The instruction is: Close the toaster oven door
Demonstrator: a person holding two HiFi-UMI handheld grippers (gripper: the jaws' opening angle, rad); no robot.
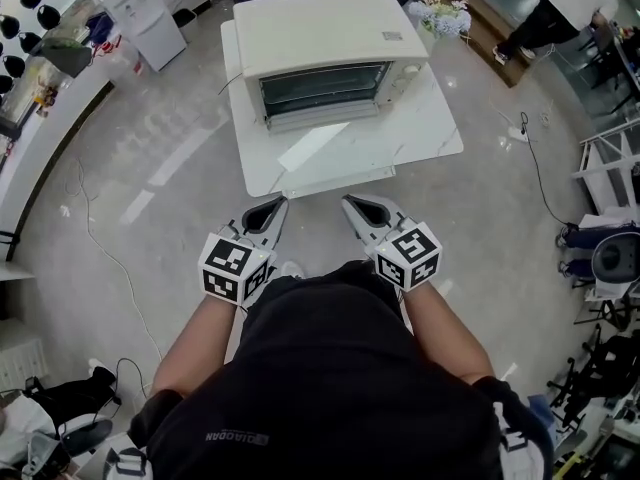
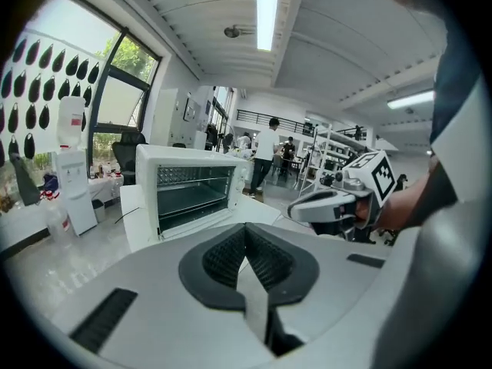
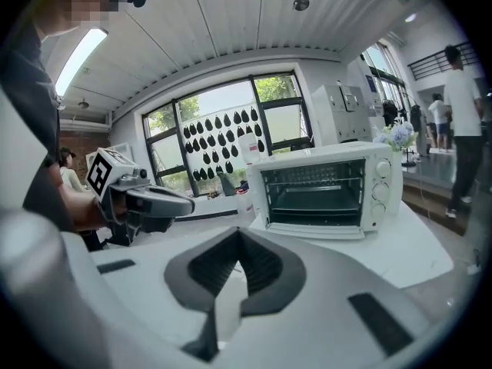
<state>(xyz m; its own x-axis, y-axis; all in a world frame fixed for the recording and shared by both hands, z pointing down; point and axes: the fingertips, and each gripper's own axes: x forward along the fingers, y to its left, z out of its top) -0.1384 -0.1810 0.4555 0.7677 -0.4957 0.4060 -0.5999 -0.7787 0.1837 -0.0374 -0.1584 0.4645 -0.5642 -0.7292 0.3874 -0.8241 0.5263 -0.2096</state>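
A white toaster oven (image 1: 325,43) stands on a white table (image 1: 400,153), and its glass door (image 1: 322,118) hangs open and down at the front. The dark inside with its rack shows in the left gripper view (image 2: 192,194) and in the right gripper view (image 3: 323,187). My left gripper (image 1: 278,203) and right gripper (image 1: 350,203) are side by side just short of the table's front edge, close to my body. Both point at the oven and touch nothing. Each one's jaws meet at the tip, shut and empty, left (image 2: 246,241) and right (image 3: 240,244).
A water dispenser (image 1: 145,13) stands at the back left beside a white counter (image 1: 40,138). A thin cable (image 1: 100,248) trails over the grey floor on the left. Racks and gear (image 1: 605,258) crowd the right side. People stand far off (image 2: 269,152).
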